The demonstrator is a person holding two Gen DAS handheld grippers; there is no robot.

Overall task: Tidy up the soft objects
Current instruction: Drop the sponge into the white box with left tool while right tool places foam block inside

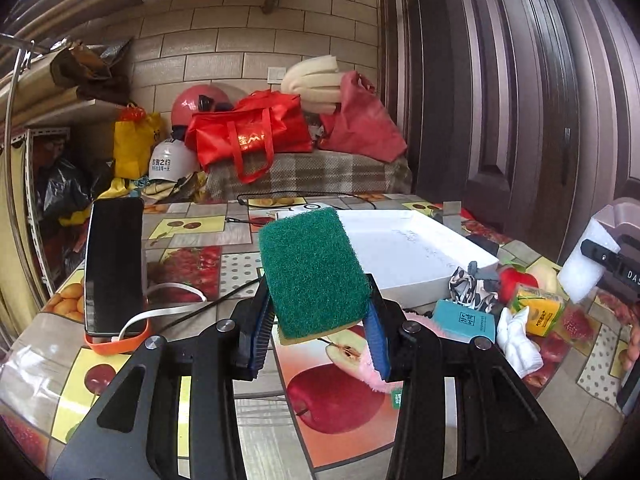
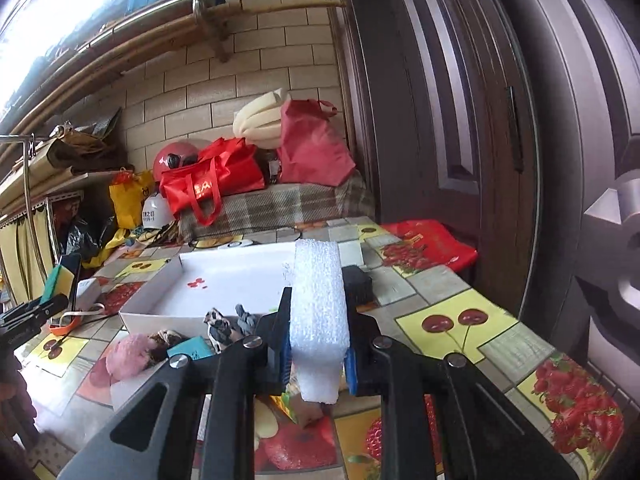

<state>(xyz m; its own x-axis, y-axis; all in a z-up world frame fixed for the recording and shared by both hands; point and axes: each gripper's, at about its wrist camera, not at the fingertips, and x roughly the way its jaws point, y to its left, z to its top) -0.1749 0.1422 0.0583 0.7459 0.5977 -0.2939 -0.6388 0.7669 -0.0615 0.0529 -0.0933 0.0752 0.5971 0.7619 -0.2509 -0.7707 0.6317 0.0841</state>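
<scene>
The sponge [image 1: 314, 270] looks light and springy: a coarse green scouring face over a yellow foam layer. It should give under pressure and recover, so a pinch across its lower edges, as now, seems sound, and the rough face ought to resist slipping. The left tool [image 1: 318, 330] is clamped on it, the blue pads [image 1: 378, 336] pressing its two sides near the bottom, so most of the sponge stands up clear above the jaws. It is held off the bench [image 1: 192, 256], just near of the white tray [image 1: 420, 248].

The foam block [image 2: 318, 312] is white, bubbly packing foam, probably almost weightless and easy to dent or crumble if squeezed hard. Its flat sides are the natural place to grip, low down for steadiness. The right tool [image 2: 316, 354] is closed on it, pads against both sides, the block upright and jutting above and slightly below the jaws. It is also lifted, near the tray's right near corner.

The tray holds nothing but a few small red marks. Other soft things lie on the bench along its near edge: a pink plush [image 2: 130, 354], a patterned cloth [image 1: 472, 288] and a white cloth [image 1: 516, 336], with a teal box [image 1: 466, 320] and a juice carton [image 1: 540, 310] among them. A phone [image 1: 114, 264] stands at the left on an orange stand.
</scene>
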